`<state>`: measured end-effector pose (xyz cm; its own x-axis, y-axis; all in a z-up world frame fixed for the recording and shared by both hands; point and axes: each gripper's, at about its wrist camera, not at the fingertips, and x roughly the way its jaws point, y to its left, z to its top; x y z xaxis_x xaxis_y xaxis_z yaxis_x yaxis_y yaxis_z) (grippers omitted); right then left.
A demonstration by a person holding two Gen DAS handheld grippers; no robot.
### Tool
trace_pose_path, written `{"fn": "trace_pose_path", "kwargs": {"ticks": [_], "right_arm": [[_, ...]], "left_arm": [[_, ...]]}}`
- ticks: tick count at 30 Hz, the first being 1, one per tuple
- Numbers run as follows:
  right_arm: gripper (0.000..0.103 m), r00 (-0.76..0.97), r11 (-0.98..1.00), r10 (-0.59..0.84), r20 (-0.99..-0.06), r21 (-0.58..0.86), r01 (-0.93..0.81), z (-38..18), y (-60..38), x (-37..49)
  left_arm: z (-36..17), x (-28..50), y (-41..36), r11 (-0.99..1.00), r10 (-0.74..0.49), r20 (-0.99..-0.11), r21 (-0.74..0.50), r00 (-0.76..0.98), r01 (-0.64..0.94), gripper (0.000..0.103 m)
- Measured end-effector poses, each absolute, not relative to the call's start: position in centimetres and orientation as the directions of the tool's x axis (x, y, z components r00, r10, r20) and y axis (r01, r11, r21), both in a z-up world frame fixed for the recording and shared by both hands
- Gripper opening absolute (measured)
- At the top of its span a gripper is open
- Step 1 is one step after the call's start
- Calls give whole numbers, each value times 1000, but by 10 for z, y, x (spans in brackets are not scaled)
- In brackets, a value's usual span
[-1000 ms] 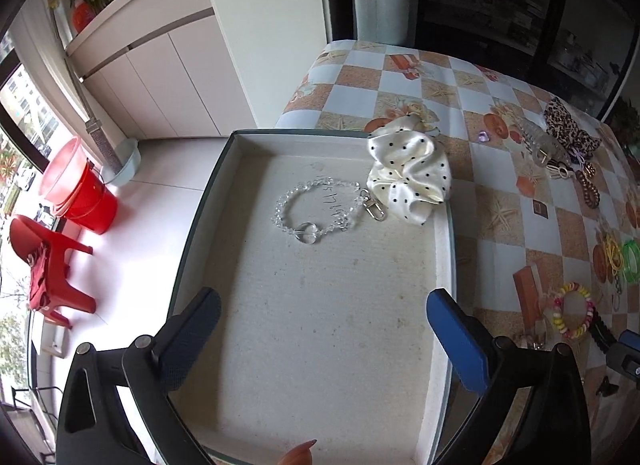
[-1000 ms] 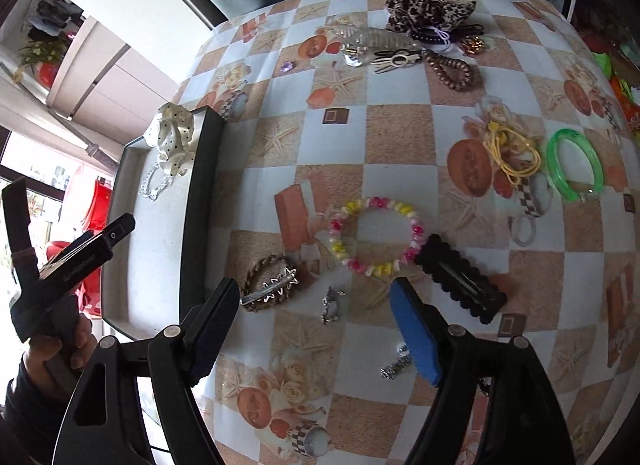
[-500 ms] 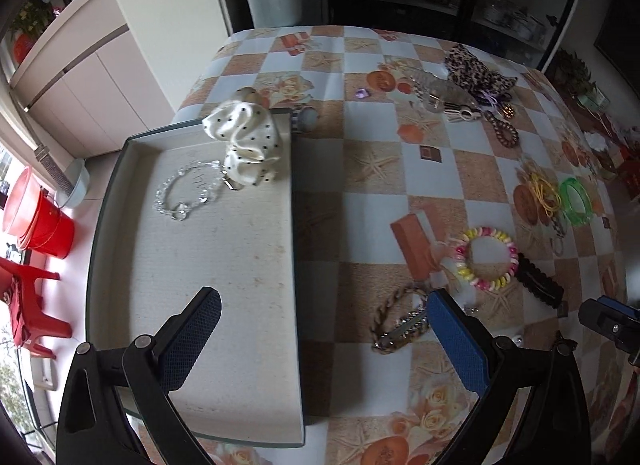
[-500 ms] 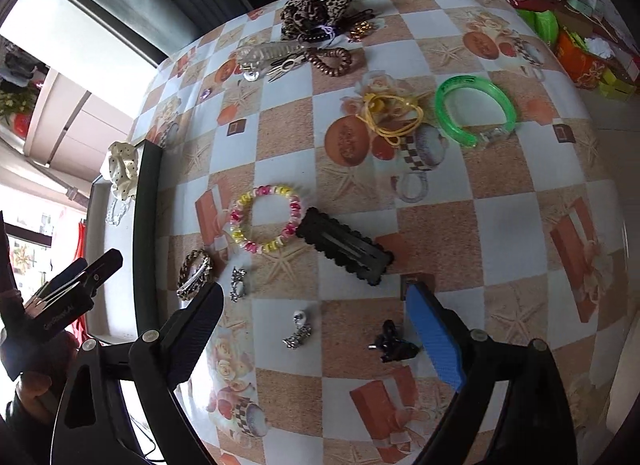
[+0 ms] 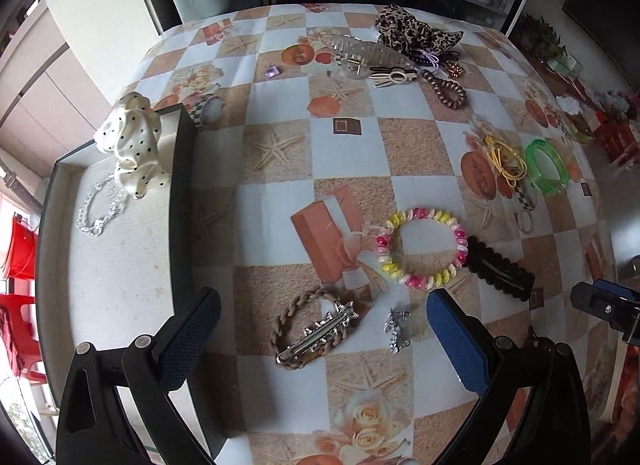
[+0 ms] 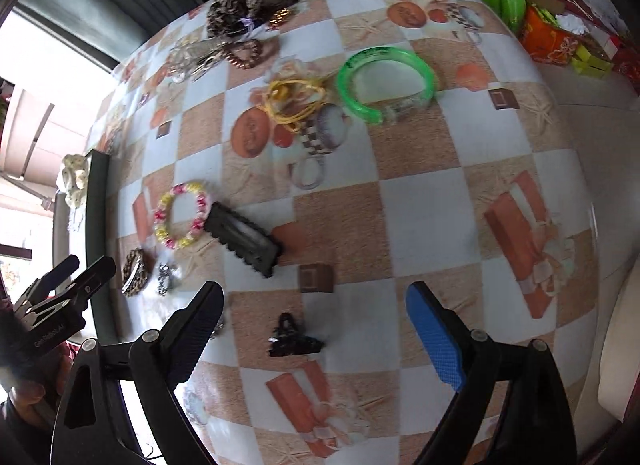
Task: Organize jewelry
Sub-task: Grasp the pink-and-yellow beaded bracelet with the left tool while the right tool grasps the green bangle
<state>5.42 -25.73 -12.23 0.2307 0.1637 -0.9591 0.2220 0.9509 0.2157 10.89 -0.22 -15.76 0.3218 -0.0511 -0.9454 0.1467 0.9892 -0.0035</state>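
Note:
My left gripper (image 5: 320,305) is open and empty, pointing down over a braided bracelet with a silver clip (image 5: 316,329) and a small silver charm (image 5: 396,329). To its left, the dark-rimmed tray (image 5: 180,205) holds a white dotted scrunchie (image 5: 134,145) and a crystal bracelet (image 5: 100,209). My right gripper (image 6: 314,297) is open and empty above a small black claw clip (image 6: 294,339). Beyond it lie a black scalloped clip (image 6: 244,241), a pink-and-yellow coil bracelet (image 6: 182,215), yellow hair ties (image 6: 294,99) and a green bangle (image 6: 384,81).
At the table's far side lie a leopard scrunchie (image 5: 412,31), a clear claw clip (image 5: 368,53) and a brown coil tie (image 5: 446,89). The table edge (image 6: 592,201) curves close on the right, with coloured boxes (image 6: 552,37) on the floor beyond it.
Both grippers have swept to the right: the left from over the tray to the braided bracelet, the right to the small black claw clip. The right jaws widened slightly.

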Motion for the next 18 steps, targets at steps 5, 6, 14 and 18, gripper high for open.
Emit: {"fn": "trace_pose_path", "kwargs": {"ticks": [5, 6, 14, 18], "right_arm": [[94, 238, 949, 133, -962, 193, 248, -124, -281, 64], [94, 240, 950, 126, -963, 187, 250, -124, -286, 67], [94, 259, 952, 69, -963, 141, 271, -130, -312, 99], [94, 267, 954, 36, -963, 113, 279, -133, -322, 115]], "left_arm": [[-168, 127, -20, 984, -44, -947, 14, 319, 176, 103], [-170, 130, -22, 983, -43, -946, 16, 320, 181, 103], [-184, 148, -36, 977, -22, -952, 43, 305, 207, 98], [-191, 152, -43, 973, -19, -954, 52, 300, 227, 98]]}}
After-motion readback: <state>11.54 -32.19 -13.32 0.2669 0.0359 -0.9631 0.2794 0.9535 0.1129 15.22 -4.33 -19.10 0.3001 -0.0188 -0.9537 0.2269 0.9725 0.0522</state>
